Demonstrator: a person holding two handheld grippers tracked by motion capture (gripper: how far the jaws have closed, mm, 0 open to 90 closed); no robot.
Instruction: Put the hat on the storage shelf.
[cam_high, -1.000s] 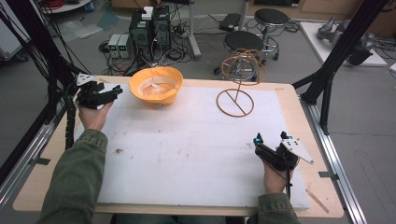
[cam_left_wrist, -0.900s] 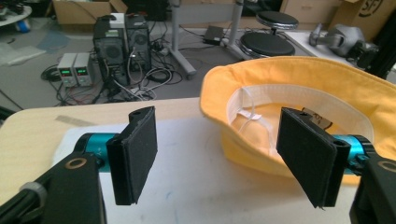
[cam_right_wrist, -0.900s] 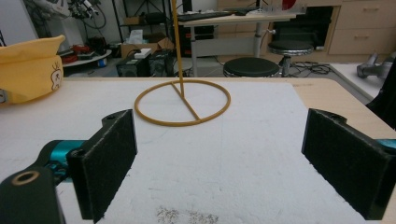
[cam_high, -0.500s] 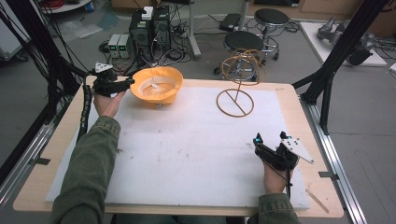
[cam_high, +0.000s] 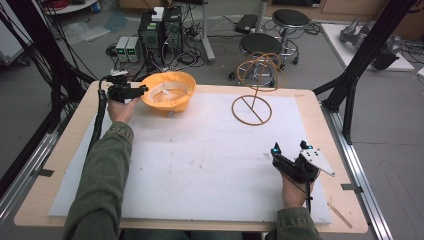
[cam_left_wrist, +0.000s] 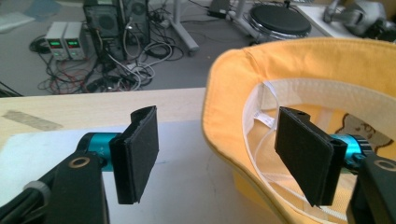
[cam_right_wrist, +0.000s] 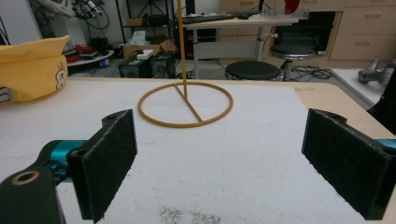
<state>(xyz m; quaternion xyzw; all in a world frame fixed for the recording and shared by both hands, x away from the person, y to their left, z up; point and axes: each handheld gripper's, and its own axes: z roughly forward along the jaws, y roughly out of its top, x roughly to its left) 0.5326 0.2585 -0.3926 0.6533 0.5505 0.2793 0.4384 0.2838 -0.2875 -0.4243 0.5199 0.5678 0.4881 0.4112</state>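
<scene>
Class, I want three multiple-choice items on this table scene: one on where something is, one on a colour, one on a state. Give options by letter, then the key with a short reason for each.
1. Where is the left gripper?
A. At the rim of the hat
B. Beside the wire stand
C. At the table's near right corner

2. What colour is the hat?
A. Blue
B. Yellow-orange
C. Green

3. How do the right gripper's jaws stand?
A. Shut on the hat
B. Shut on the stand's ring
C. Open, with nothing between them

Key:
1 A: the left gripper view shows one jaw outside the hat's rim and one inside it.
2 B: the high view and the left gripper view both show yellow-orange fabric.
3 C: the right gripper view shows the jaws wide apart over the white mat, the stand well ahead of them.
</scene>
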